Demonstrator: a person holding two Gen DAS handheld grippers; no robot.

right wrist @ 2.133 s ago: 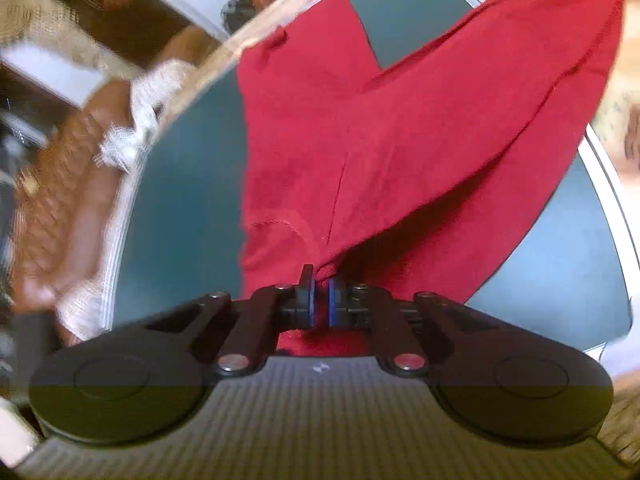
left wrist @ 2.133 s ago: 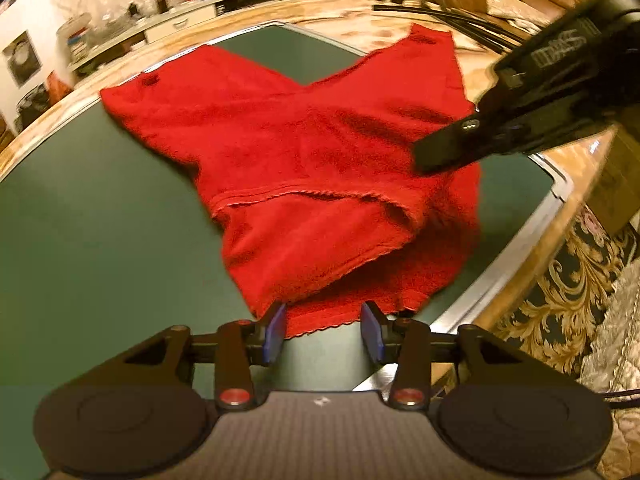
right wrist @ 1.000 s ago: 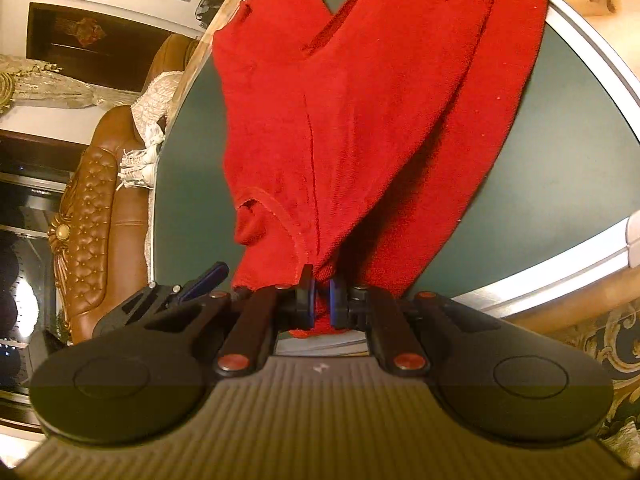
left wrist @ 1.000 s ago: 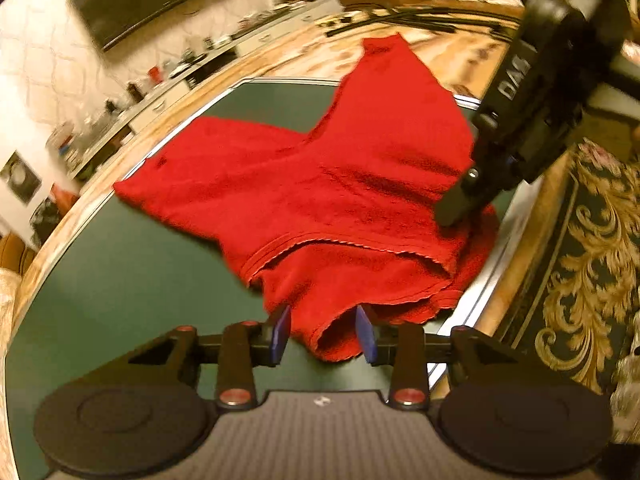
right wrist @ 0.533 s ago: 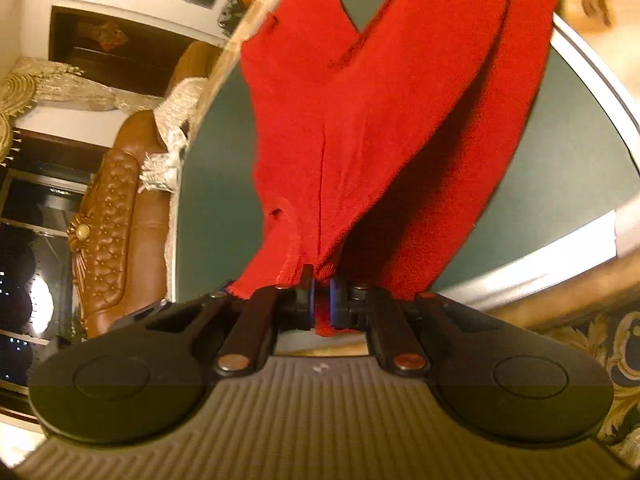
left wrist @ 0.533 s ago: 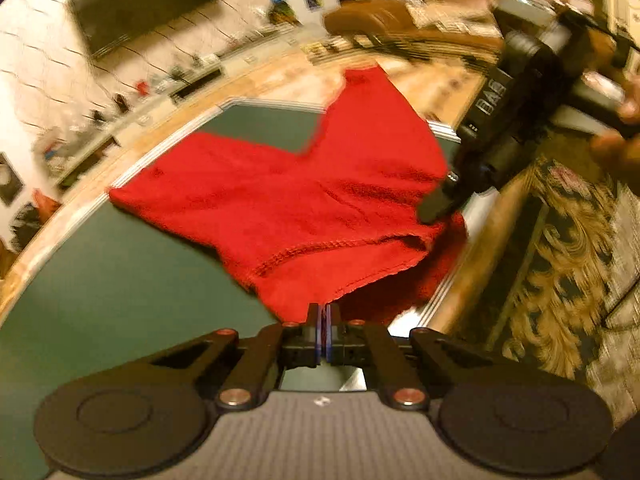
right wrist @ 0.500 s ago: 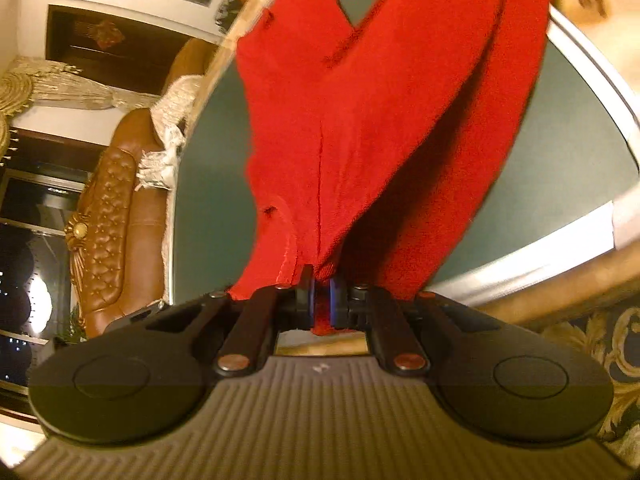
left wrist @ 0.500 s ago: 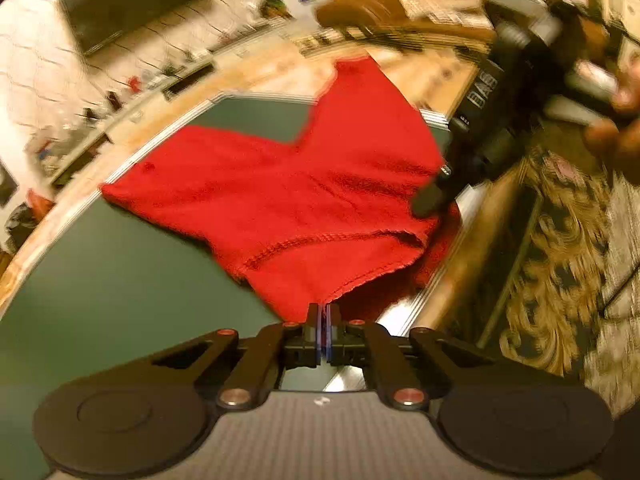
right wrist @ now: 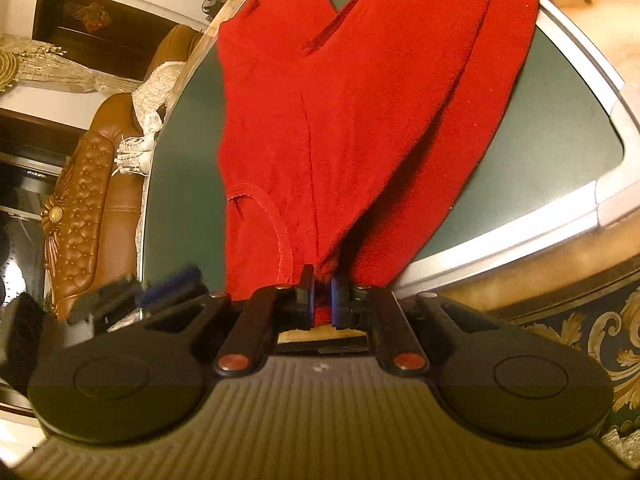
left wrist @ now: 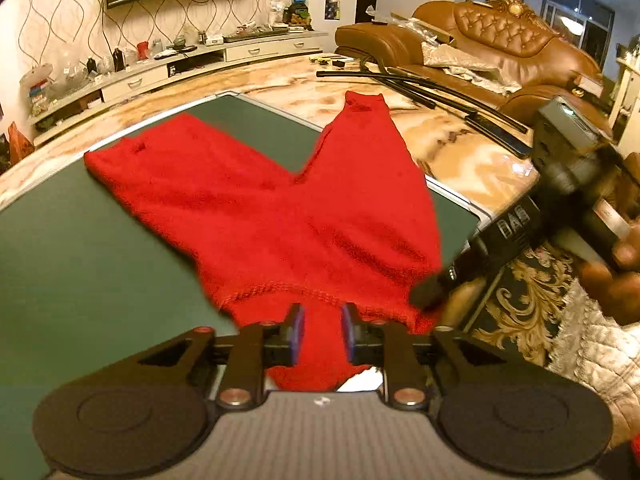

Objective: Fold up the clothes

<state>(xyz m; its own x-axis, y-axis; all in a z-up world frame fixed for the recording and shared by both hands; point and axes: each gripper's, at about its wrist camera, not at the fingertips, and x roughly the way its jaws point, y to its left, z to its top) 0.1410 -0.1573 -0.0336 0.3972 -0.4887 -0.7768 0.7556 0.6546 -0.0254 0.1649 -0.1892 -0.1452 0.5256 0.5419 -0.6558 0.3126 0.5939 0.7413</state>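
Note:
A red knitted garment (left wrist: 280, 216) lies spread on the green table top (left wrist: 80, 260), one long part trailing over the far edge. Its near hem hangs off the table's front corner. My left gripper (left wrist: 321, 338) sits at that hem, its jaws opening with a fold of red cloth in the gap; the blue pads do not clearly press it. To the right, my right gripper (left wrist: 424, 300) reaches in from the side. In the right wrist view my right gripper (right wrist: 322, 298) is shut on the garment (right wrist: 340, 120) at its hem seam. The left gripper's blue pad (right wrist: 168, 284) shows blurred at the lower left.
The table's metal rim (right wrist: 520, 232) runs close to both grippers, with patterned carpet below it. A brown leather sofa (left wrist: 500, 40) and long black rods (left wrist: 420, 84) on the marble floor lie beyond. A person's hand (left wrist: 616, 280) holds the right gripper.
My left gripper's jaws stood apart a second ago, came fully together half a second ago, and are apart again around the hem. The right gripper has kept its hold.

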